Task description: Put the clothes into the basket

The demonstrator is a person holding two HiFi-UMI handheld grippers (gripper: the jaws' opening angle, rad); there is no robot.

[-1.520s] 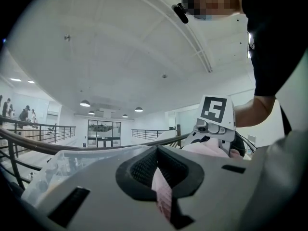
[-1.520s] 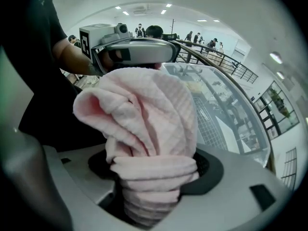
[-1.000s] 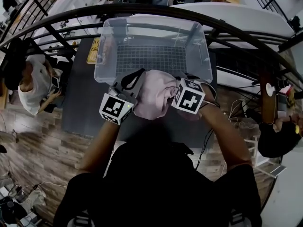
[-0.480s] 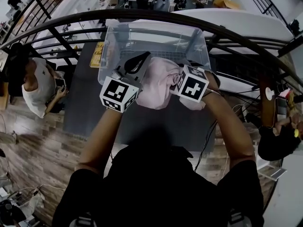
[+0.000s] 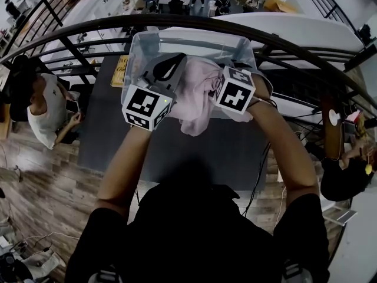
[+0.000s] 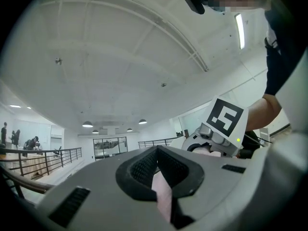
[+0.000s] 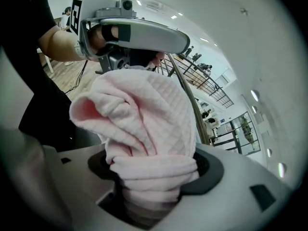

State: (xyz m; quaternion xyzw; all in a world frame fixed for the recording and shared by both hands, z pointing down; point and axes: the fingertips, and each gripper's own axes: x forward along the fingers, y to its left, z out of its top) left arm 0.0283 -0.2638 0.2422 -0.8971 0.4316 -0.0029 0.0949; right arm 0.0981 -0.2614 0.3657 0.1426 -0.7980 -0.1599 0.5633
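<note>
Pink garment [image 5: 197,93] hangs over the near rim of the clear basket [image 5: 141,39] and hides most of its inside. Your left gripper [image 6: 161,186] pinches a thin fold. Your right gripper [image 7: 154,177] clamps a thick wad. Yellow sheet [image 5: 119,69] left of the basket: print unreadable.

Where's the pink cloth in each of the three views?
Head view: cloth top centre, overlapping the bin.
Left gripper view: thin pink strip pinched in the jaws, bottom centre.
Right gripper view: big bunch clamped in the jaws, centre.
Shared landmark: the black railing.
</note>
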